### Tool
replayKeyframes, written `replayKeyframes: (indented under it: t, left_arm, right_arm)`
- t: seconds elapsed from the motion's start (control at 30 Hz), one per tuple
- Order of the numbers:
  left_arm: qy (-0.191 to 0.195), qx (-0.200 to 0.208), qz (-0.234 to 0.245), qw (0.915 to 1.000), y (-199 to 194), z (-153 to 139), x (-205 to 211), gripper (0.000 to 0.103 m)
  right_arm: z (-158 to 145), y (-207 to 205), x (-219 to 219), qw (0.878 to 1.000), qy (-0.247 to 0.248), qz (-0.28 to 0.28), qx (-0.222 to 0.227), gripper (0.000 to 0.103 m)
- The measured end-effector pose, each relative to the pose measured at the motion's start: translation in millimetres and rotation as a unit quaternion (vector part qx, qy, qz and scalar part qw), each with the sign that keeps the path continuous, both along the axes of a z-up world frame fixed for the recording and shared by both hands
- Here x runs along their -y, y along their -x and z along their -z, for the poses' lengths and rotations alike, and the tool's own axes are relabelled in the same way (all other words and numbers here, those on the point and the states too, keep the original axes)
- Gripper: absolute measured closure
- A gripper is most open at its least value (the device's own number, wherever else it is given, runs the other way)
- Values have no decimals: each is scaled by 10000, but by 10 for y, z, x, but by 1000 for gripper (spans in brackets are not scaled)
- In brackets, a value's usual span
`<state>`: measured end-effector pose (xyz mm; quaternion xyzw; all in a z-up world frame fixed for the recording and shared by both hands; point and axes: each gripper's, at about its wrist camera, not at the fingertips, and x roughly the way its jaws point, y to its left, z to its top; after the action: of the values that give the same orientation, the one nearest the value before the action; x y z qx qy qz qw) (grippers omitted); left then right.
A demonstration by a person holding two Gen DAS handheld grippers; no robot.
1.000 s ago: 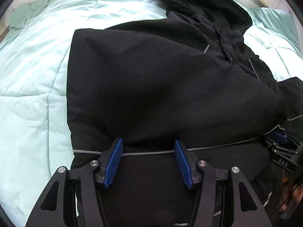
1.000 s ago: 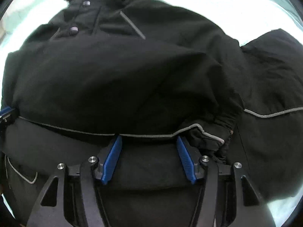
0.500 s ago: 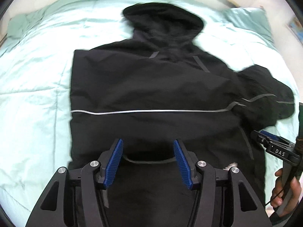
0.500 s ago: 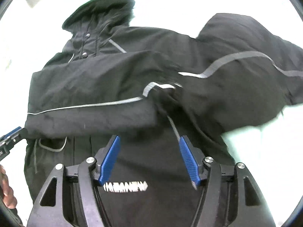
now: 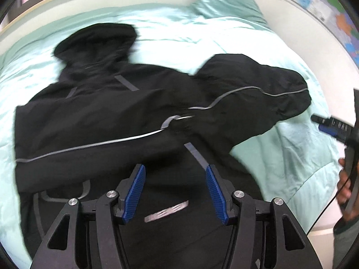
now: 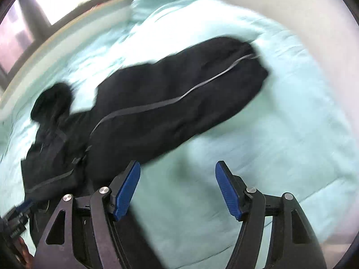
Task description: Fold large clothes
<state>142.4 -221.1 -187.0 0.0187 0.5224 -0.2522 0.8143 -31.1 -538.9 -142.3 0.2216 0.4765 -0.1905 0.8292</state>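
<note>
**Jacket flat on bed, both grippers clear of it**

While both views are motion-blurred, the layout reads fine: black hooded jacket (image 5: 107, 121) lies spread on the mint comforter (image 5: 298, 157), hood (image 5: 96, 42) toward the headboard, one sleeve (image 5: 258, 98) thrown out to the side, the other apparently folded across the chest — hard to be sure. Left gripper (image 5: 175, 188) hangs above the lower jacket, jaws apart, nothing between them. Right gripper (image 6: 177, 188) is over bare comforter beside the sleeve (image 6: 179, 98) — jaws have just been opening, empty.
</note>
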Motion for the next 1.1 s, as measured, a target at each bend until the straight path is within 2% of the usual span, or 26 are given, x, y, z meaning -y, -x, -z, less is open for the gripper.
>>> replayKeyframes:
  t: [0.17,0.33,0.53,0.67,0.7,0.73,0.77,0.83,0.93,1.0,1.07,1.1]
  left_arm:
    - [-2,93,56,9999,-113,125,719,45]
    - [-100,164,87,9998,-232,194,1270,45]
    - [-201,301,157,9992,-374,234,1595,45]
    - [-242,340,132,9990,-481,265,1709,45]
    - [-254,387,122,9989,-513,265,1743,45]
    - [-256,407,109,9988,-530,259,1755,45]
    - [-244,426,86,9988,-555,256,1773,45]
    - [-157,433,23,9989,-617,254,1802,45]
    - [-56,418,-79,9991,-688,297,1847,45]
    - [8,146,-119,9998,-788,486,1932,45]
    - [-246,-315,17,9992,-883,768,2082,45]
    - [-564,-584,39,9967,-936,988,2186,45]
  right_arm:
    - [-11,-76,739,9993,-74,112,337,25]
    - [234,-230,1245,9968,-540,143,577,24]
    - [549,-441,1506,9902,-1194,90,714,24]
    - [602,-635,1497,9836,-1529,-190,934,24]
    - [581,-685,1468,9835,-1493,-279,980,30]
    - [537,-709,1438,9835,-1435,-399,1027,60]
    - [477,-696,1407,9828,-1417,-450,1098,78]
    - [311,-556,1392,9852,-1162,-317,1221,79]
    - [24,-141,1463,9899,-331,171,1366,79]
    - [80,-20,1570,9886,-534,321,1370,80]
    - [275,-77,1588,9935,-458,368,974,80]
    - [370,-121,1572,9953,-415,335,803,80]
